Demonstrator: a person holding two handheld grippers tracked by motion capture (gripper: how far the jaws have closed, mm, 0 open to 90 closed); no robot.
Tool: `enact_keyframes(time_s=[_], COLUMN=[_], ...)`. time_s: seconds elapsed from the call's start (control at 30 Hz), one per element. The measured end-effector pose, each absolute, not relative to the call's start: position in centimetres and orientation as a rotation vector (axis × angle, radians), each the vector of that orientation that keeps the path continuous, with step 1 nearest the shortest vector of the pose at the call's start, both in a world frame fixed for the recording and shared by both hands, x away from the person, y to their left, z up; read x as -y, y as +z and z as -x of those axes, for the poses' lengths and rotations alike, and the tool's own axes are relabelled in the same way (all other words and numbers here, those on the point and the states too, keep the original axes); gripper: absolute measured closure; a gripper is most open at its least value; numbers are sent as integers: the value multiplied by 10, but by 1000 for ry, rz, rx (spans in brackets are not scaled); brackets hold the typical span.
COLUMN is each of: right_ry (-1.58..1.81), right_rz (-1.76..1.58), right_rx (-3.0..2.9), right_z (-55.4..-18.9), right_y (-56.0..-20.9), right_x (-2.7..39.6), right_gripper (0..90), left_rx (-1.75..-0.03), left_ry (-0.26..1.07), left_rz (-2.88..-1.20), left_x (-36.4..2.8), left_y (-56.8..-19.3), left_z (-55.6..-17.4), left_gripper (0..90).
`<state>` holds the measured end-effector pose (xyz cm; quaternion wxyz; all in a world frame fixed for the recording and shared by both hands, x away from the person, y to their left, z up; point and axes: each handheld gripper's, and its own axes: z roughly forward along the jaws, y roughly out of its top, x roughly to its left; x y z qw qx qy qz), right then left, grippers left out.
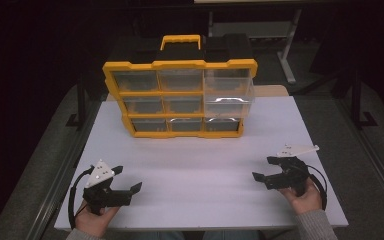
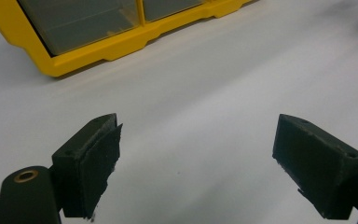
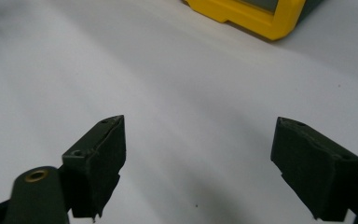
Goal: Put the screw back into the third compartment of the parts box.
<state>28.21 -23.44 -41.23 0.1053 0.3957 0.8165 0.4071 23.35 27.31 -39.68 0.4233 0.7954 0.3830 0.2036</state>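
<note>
Left gripper [image 1: 129, 178] and right gripper [image 1: 263, 168]: jaws apart, empty, near table [image 1: 190, 160] front corners; yellow drawer organizer [image 1: 180, 97] at back edge.

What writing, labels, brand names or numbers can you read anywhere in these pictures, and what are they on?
None can be read.
Yellow drawer organizer: no legible brand or label on its frame, handle or clear drawers.
Left gripper and right gripper: no lettering on the black jaws or grey plates.
White table: blank.
</note>
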Motion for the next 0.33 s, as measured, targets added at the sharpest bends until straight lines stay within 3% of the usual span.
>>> enact_keyframes(time_s=[0.33], right_ry=[1239], right_rz=[-1170], right_rx=[-2413], right_z=[-275], right_y=[-424], right_x=[233], right_gripper=[155], left_rx=[-938], left_ry=[515], left_rz=[-2003], left_x=[-273], left_y=[-397], left_z=[-234], left_gripper=[142])
